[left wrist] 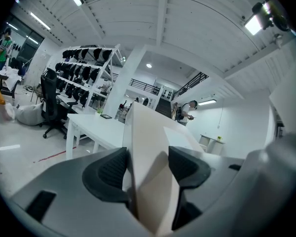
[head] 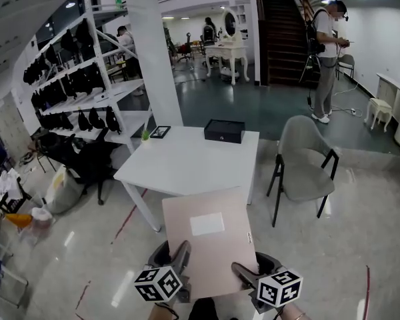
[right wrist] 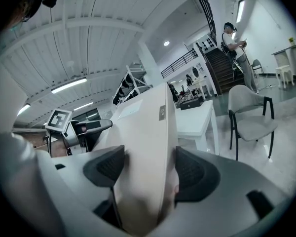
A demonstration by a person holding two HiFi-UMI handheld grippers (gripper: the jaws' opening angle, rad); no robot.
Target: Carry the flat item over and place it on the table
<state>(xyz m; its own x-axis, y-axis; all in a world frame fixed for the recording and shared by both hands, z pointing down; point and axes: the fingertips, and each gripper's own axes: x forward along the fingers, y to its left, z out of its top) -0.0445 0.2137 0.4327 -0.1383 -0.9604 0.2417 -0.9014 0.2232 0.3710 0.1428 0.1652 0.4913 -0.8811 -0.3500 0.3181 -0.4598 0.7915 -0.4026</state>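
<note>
The flat beige board (head: 210, 239) with a white label on its top face is held level in the air, just short of the white worktop (head: 187, 162). The left gripper (head: 181, 259) pinches its near left corner, jaws pressed onto both faces; the right gripper (head: 243, 274) clamps the near right corner the same way. On the worktop's far edge sit a black box (head: 224, 131) and a small frame (head: 160, 132). A grey chair (head: 305, 159) stands to the right, a white shelf rack (head: 87, 85) to the left, and a person (head: 327, 52) stands well beyond
</note>
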